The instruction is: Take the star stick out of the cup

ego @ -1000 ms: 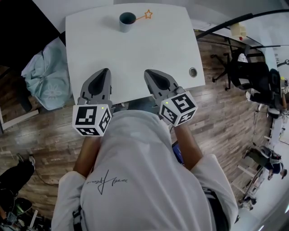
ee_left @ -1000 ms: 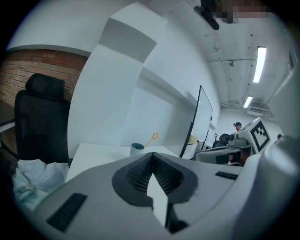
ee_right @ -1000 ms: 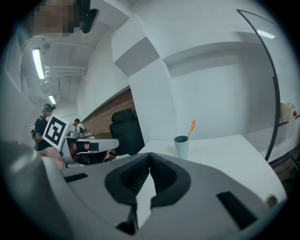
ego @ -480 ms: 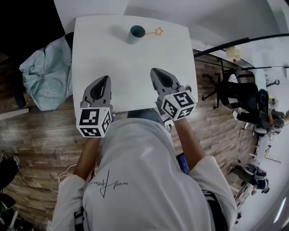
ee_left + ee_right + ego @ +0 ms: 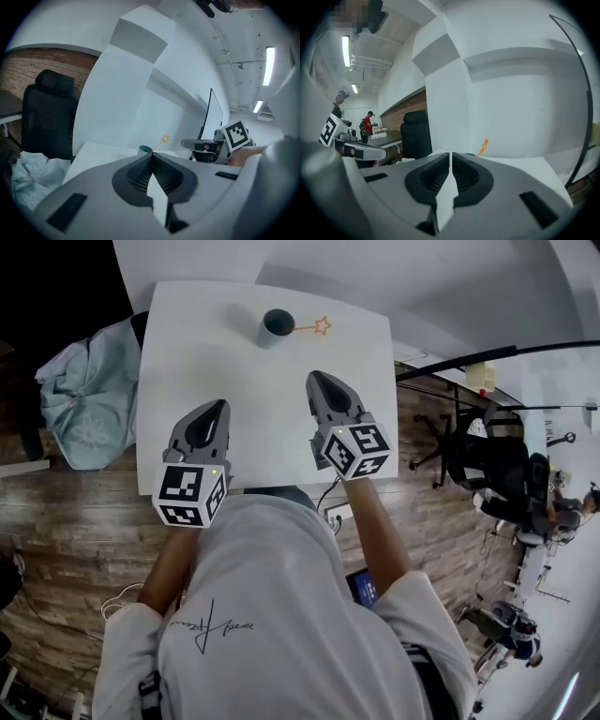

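Left gripper (image 5: 217,409): jaws pressed together, nothing between them, over the tabletop's (image 5: 178,352) near edge, left side
Cup (image 5: 275,327): upright by the far edge, well apart from both grippers
Star stick (image 5: 312,328): in the cup, leaning right
Right gripper (image 5: 315,381): jaws closed tip to tip, empty, toward the right edge
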Motion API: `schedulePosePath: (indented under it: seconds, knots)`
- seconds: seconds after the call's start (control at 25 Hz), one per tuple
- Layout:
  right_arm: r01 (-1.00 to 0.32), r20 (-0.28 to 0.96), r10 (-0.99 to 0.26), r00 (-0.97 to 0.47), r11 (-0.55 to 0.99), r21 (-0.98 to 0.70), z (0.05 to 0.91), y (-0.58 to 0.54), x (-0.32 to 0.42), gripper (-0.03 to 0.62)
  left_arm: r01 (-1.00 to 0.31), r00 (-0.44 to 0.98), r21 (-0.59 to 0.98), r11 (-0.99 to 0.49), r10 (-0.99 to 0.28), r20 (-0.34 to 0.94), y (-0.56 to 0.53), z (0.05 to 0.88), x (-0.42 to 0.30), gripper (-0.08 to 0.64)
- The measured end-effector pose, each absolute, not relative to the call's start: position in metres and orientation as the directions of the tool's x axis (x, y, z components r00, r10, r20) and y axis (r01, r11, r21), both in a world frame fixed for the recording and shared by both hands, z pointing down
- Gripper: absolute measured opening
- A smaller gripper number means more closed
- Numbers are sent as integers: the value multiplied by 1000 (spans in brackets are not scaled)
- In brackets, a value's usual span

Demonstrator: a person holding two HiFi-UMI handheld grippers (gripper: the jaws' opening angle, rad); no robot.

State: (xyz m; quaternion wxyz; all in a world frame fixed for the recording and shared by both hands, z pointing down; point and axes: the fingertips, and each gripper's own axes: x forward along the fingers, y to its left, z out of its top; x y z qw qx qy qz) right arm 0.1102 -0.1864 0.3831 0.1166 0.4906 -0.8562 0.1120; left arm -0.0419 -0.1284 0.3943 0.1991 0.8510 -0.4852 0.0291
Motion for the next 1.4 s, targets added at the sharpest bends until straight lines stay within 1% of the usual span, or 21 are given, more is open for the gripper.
schedulePosePath:
  seconds: [0.16,0.32,0.6,1.4]
  knots:
    - [-866,300,-815,-495,491,-93,387,-203,114,14,-845,517,300,-442,-820,246,-138,392,-37,3]
    - [-860,311,-804,-507,498,-112,393,-217,116,52,-851,505,305,-427,-824,258,-147,392,-32,3]
    - [-856,328,-793,-514,499,-135,405,-241,120,63,-853,498,329,-406,-821,279,-157,394,-26,3]
    - [-862,349,-788,-507,459,-215,437,-273,129,84,-858,502,321,-401,-786,360,-158,409,-6,3]
